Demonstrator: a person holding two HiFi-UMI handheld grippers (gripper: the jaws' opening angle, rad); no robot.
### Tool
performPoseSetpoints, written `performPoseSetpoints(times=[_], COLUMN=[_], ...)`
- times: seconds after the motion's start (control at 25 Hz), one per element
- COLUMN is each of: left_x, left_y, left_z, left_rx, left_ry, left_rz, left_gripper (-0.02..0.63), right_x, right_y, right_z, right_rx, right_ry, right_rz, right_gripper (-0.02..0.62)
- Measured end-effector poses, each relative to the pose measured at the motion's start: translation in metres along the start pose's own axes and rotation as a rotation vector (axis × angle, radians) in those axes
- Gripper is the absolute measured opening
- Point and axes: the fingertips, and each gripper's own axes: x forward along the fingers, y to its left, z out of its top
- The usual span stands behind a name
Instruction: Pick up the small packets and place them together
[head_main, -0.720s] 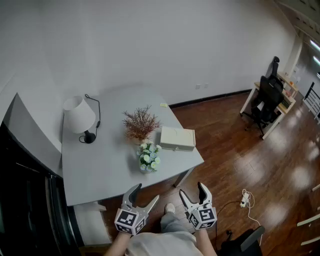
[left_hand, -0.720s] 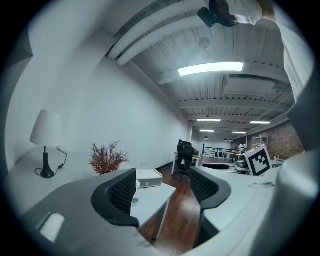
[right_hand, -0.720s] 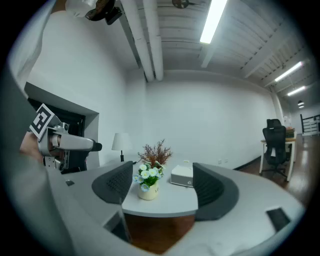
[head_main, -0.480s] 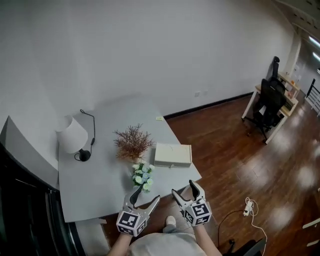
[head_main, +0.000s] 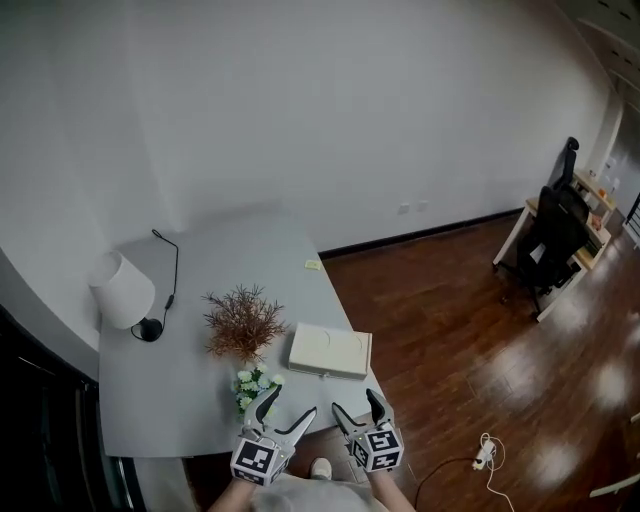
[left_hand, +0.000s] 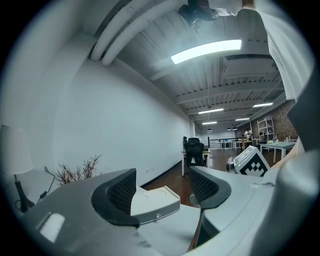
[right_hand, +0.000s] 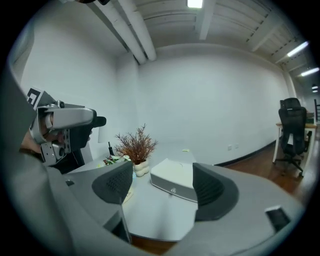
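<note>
**Fingers (left_hand: 121, 192) spread wide on both grippers, nothing held**

Both grippers are sitting at the bottom centre of the head view, side by side at the near edge of the grey table (head_main: 180, 400). The left gripper (head_main: 290, 402) is holding its jaws far apart. Its own view is showing only the tabletop and a white box (head_main: 330, 351) in the gap, beyond the pads and not touching them. The right gripper (head_main: 355, 402) is likewise standing wide open. Between its dark ribbed pads the same box is appearing farther back on the table, well clear of both jaws. Neither gripper is carrying anything.

A small yellow piece (head_main: 313, 265) is lying flat near the table's far right edge, above the box in the head view and well apart from the grippers. It is too small to tell whether it is one of the packets. The right gripper view is showing it as a tiny pale speck behind the box. That view is also showing a pale flat thing (right_hand: 128, 194) on the table beside the gripper's left-hand pad, mostly hidden.

A white lamp (head_main: 122, 292) is standing at the table's left side, with its black cord looping behind it. A brown dried plant (head_main: 240, 322) is standing near the middle, left of the box. A bunch of pale flowers (head_main: 252, 383) is sitting just below it, near the left gripper's tips. A wooden floor (head_main: 450, 320) is filling the right half of the frame, with a black office chair (head_main: 555, 235) at the far right and a white power strip (head_main: 484, 455) at the lower right.
</note>
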Motion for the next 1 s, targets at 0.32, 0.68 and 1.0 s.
performPoseSetpoints(times=[0.32, 0.68, 1.0], left_x=[0.011, -0.010, -0.034], left_y=[0.040, 0.052, 0.084], left_z=[0.010, -0.007, -0.018], left_rx=[-0.017, -0.034, -0.049], left_ry=[-0.002, 0.060, 0.089], left_rz=[0.029, 0.047, 0.108], left_gripper=[0.319, 0.319, 0.319], right_x=[0.069, 0.144, 0.162], right_y=[-0.019, -0.031, -0.048], right_z=[-0.079, -0.130, -0.143], right_rx=[0.070, 0.150, 0.212], right_ry=[0.220, 0.391, 0.469], right_rz=[-0.005, -0.065, -0.267], right_gripper=[0.212, 0.212, 0.137])
